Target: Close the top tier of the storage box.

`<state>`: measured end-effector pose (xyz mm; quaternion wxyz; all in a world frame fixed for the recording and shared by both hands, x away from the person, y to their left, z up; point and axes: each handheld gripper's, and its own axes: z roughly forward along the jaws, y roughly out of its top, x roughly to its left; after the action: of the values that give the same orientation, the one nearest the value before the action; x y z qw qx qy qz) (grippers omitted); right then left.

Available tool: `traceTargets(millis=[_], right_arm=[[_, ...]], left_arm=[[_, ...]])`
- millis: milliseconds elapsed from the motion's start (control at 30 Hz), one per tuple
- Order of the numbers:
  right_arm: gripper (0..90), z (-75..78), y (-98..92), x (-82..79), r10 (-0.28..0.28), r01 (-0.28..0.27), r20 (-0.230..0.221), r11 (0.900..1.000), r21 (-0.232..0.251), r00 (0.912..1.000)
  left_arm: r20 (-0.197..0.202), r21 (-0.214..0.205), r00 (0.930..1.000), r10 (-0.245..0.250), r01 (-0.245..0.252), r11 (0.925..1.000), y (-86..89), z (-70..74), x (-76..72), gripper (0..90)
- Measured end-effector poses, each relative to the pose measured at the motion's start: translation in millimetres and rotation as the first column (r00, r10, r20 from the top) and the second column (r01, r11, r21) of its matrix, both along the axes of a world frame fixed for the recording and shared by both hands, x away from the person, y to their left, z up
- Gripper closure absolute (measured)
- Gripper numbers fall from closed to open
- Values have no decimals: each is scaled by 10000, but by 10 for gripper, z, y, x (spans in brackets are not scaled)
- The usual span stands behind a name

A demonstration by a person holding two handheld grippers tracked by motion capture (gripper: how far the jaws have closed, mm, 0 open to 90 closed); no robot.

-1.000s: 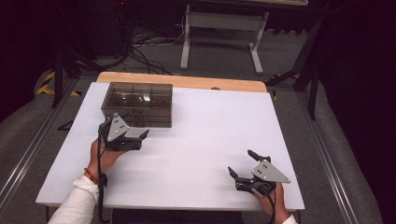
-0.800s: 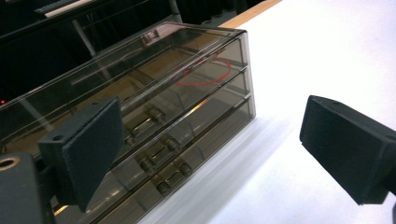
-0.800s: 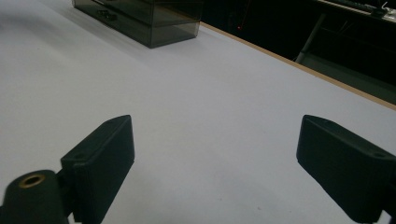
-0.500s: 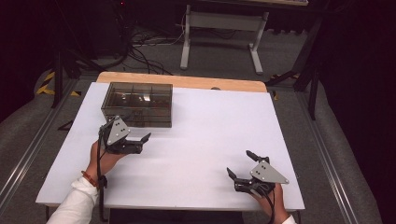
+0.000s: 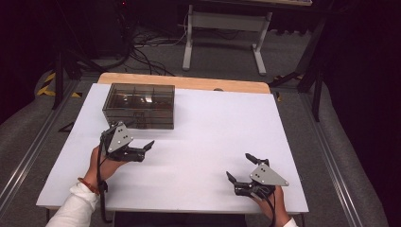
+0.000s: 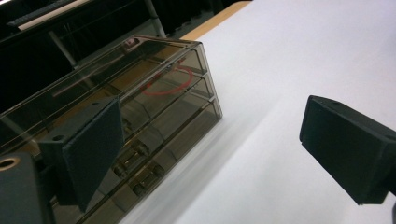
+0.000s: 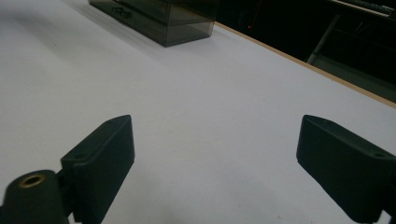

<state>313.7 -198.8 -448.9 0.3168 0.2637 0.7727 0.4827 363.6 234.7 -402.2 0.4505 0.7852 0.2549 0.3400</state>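
Note:
A smoked clear plastic drawer box [image 5: 139, 105] stands at the back left of the white table [image 5: 213, 127]. My left gripper [image 5: 135, 143] hovers just in front of it, open and holding nothing. In the left gripper view the box [image 6: 140, 107] lies close ahead on the left, with small drawer knobs [image 6: 135, 186] on its front and a red ring [image 6: 164, 82] showing through the lid. My left gripper [image 6: 210, 154] has its jaws wide apart there. My right gripper [image 5: 239, 166] rests open near the front right edge, far from the box [image 7: 159, 16].
A wooden strip [image 5: 184, 82] runs along the table's far edge. Beyond it are a grey floor with cables [image 5: 146, 47] and a white stand [image 5: 224, 28]. Metal rails [image 5: 28, 151] flank the table on both sides.
My left gripper has drifted a little toward the near edge of the table. The right gripper has barely moved.

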Motion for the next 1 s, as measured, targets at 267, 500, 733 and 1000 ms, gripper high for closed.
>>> traceTargets(millis=[267,500,733,1000], right_arm=[[123,0,22,-14,64,-64,59,9999,-91,10000],[123,3,21,-22,109,-108,44,9999,-96,9999],[122,15,16,-31,159,-157,107,9998,-128,9998],[122,31,-1,-38,139,-138,139,9999,-82,9998]], left_arm=[[-79,69,9996,-286,286,9996,-28,-17,-80,74],[-39,151,9983,-584,584,9982,-70,-29,-148,70],[-43,378,9962,-866,867,9955,-94,-60,-217,69],[33,483,9942,-1076,1073,9931,-70,-107,-300,71]])
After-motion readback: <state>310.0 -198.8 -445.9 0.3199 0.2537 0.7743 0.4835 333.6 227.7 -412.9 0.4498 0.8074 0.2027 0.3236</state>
